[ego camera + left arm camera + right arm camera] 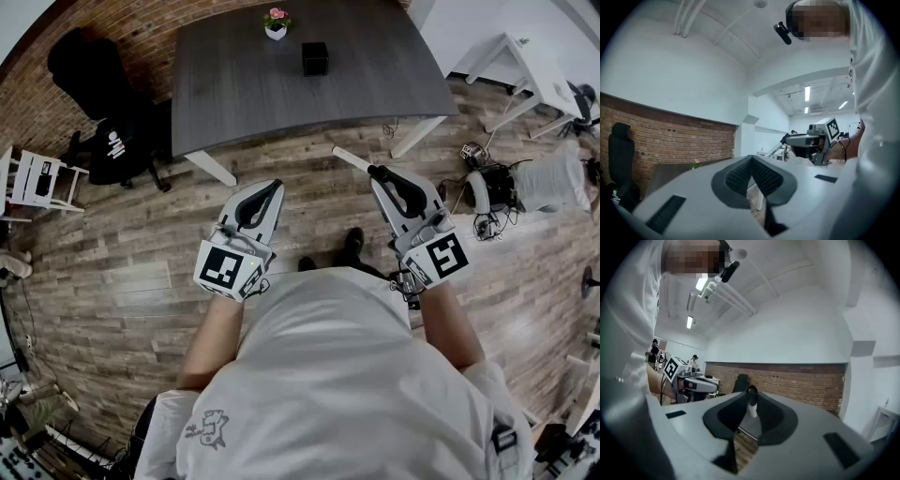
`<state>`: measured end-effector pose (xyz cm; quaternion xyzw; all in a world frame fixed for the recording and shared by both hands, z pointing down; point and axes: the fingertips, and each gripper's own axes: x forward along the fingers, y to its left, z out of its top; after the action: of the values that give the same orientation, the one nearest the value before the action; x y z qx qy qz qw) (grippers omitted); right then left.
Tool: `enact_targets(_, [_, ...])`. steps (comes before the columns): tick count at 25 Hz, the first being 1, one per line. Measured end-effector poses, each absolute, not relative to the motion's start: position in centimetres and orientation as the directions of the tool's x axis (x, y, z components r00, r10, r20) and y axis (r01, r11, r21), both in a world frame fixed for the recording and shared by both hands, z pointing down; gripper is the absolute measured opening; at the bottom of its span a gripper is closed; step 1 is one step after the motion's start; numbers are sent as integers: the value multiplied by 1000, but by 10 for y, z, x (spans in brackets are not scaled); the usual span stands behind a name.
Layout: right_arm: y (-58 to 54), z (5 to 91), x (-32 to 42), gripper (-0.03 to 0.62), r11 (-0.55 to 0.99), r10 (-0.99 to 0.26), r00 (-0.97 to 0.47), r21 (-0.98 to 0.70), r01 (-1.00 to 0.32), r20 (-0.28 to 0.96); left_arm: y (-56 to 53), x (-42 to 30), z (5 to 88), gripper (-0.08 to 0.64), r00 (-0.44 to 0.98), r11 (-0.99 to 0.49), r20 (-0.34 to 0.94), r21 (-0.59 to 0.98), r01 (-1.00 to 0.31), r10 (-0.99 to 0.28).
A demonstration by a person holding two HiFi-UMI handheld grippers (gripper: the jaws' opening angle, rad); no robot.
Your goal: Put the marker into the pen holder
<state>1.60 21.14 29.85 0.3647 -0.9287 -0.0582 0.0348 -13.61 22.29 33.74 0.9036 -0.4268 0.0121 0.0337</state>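
Observation:
In the head view a white marker (352, 157) with a dark cap sticks out to the left from my right gripper (377, 172), whose jaws are shut on it. The right gripper view shows the same marker (751, 405) upright between the dark pads, cap end up. My left gripper (274, 184) is held level beside it, shut with nothing in it; its pads (740, 176) meet at the tips. The black cube-shaped pen holder (315, 58) stands on the dark grey table (244, 94), far ahead of both grippers.
A small pot of pink flowers (276, 23) sits at the table's far edge. A black office chair (103, 103) stands left of the table, and a white rack (37, 178) further left. A white desk (530, 70) and floor equipment (511, 186) are at right.

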Motion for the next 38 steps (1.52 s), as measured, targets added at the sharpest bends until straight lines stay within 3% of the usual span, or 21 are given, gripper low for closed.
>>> enact_targets(21, [172, 306, 52, 72, 750, -658, -752, 110, -652, 35, 194, -103, 348, 11, 605, -603, 101, 54, -796, -790])
enact_targets(38, [72, 315, 149, 72, 806, -588, -809, 83, -586, -3, 93, 4, 350, 11, 560, -562, 143, 35, -827, -816])
